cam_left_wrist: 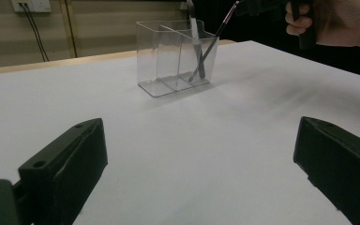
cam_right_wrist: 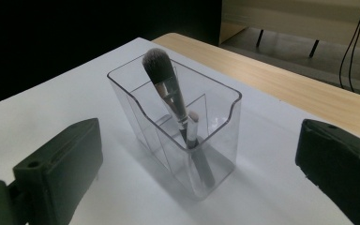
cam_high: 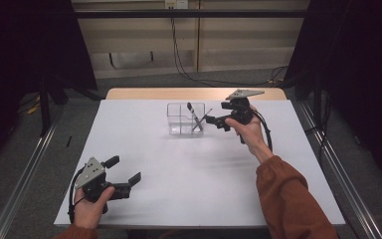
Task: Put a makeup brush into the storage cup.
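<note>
A clear plastic organizer (cam_high: 181, 119) with dividers stands on the white table top (cam_high: 194, 174), toward the back middle. In its right-hand compartment stand two makeup brushes: a thick one with a dark bristle head (cam_right_wrist: 161, 70) pointing up, and a thin one (cam_high: 203, 119) leaning right. My right gripper (cam_high: 215, 122) hovers just right of the organizer, jaws open and empty, aimed at it (cam_right_wrist: 215, 136). My left gripper (cam_high: 124, 169) rests low at the front left, open with nothing between its jaws, far from the organizer (cam_left_wrist: 168, 61).
A wooden table edge (cam_high: 194, 93) runs behind the white top. Cables (cam_high: 179, 55) hang down the back wall to the floor. Dark curtains flank both sides. The person's orange sleeve (cam_high: 288, 199) reaches in over the right front of the table.
</note>
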